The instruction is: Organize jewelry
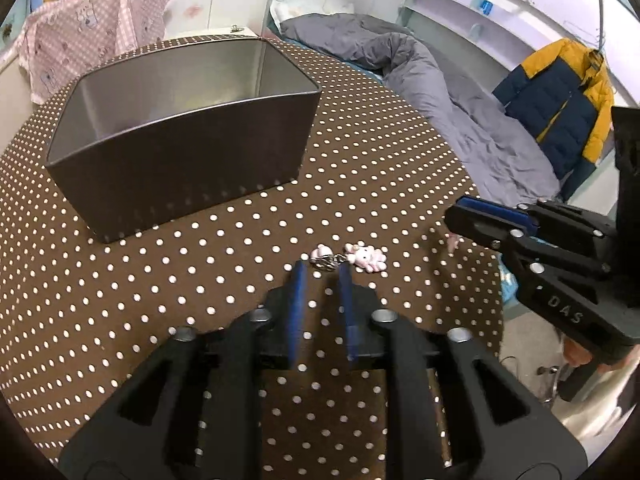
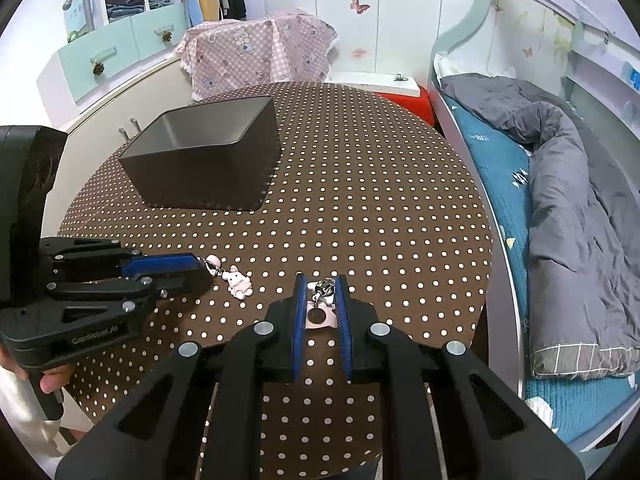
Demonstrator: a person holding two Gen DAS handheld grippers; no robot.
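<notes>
A: The left gripper (image 1: 322,276) has its blue fingers (image 1: 298,300) apart with nothing pressed between them; the bunny keychain (image 1: 366,259) lies on the dotted worktop (image 1: 160,280) just past the tips, at lower centre of the left wrist view.

B: And the right gripper (image 2: 320,286)?

A: Its fingers (image 2: 301,312) are clamped on a second charm (image 2: 319,314), a pink piece with a dark round disc and a metal clasp at the top, low in the centre of the right wrist view. The dark metal tin (image 2: 208,176) stands open, well apart, in the upper left of that frame.

B: What could go wrong from here?

A: The bunny keychain is flat and small, with a ring and a second pink bead trailing to its left. If the left fingers close on the ring alone, the bunny would likely swing and could slip on the way to the tin.

B: And on the right side?

A: The charm looks pinched by its body with the clasp sticking out above the pads. A jolt might let it twist free. It also sits near the worktop's lower edge, so a drop could go to the floor.

B: Any clash between the two?

A: They are close together; both heading for the tin at once could knock them together
</notes>
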